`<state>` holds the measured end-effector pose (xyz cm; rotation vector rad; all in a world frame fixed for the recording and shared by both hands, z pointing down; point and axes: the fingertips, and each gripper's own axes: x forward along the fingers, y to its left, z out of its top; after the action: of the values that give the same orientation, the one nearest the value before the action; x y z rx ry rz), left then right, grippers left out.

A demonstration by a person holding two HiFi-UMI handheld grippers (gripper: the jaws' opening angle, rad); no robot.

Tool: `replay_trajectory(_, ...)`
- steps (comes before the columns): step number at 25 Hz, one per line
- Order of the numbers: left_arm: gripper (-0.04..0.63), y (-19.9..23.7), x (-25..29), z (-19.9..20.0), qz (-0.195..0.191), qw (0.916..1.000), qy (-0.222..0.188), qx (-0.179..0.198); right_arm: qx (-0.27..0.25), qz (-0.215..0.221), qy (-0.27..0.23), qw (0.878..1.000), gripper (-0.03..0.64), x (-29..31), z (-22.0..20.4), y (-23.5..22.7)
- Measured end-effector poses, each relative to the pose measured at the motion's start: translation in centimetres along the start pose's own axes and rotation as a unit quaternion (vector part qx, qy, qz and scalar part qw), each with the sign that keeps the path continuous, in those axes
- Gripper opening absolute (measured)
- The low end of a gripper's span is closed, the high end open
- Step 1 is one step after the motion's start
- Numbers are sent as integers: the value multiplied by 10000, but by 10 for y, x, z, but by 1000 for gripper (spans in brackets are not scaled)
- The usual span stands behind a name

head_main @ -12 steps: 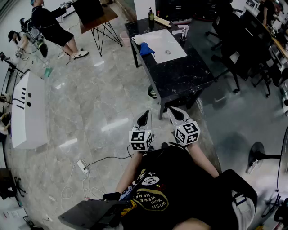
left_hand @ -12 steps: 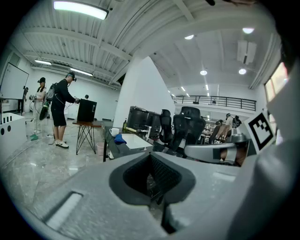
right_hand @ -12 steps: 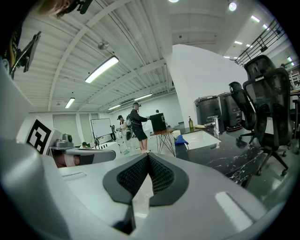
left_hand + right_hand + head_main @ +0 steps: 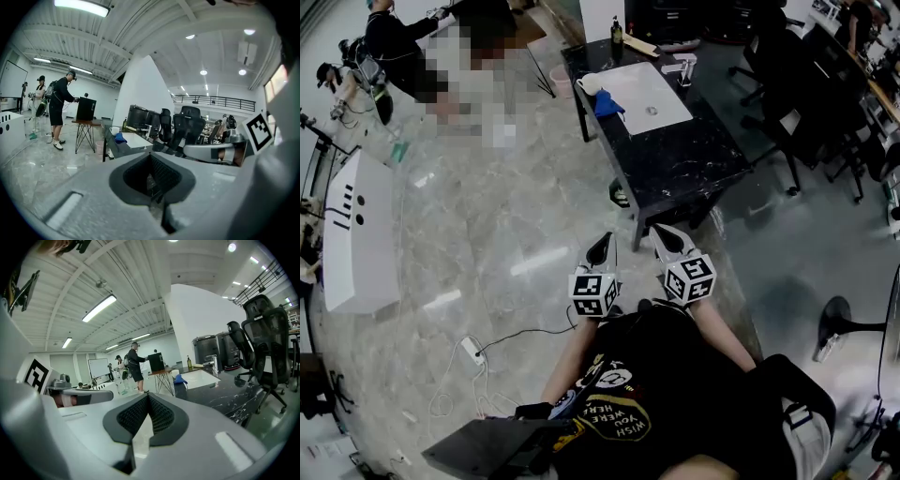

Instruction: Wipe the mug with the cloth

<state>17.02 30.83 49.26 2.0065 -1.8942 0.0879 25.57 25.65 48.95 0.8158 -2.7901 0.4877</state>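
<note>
At the far end of the black marble-topped surface we list a white ceramic mug just beside a crumpled blue cloth. Off its near end, left gripper and right gripper: fingers closed together, holding nothing.

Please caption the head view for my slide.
Shut: left hand-held gripper and right hand-held gripper, short of the table bearing mug and cloth.
</note>
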Motion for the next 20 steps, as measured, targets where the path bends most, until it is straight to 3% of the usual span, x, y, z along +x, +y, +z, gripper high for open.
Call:
replay_trajectory(12,3,37,12,-3,-257,9996,61,-133,19,-187,205,9996,3,38,-17,7)
replay_trajectory(20,3,77,61,9,-404,9989,198,-111,117,-247,346,9990,3,110,-9,-20)
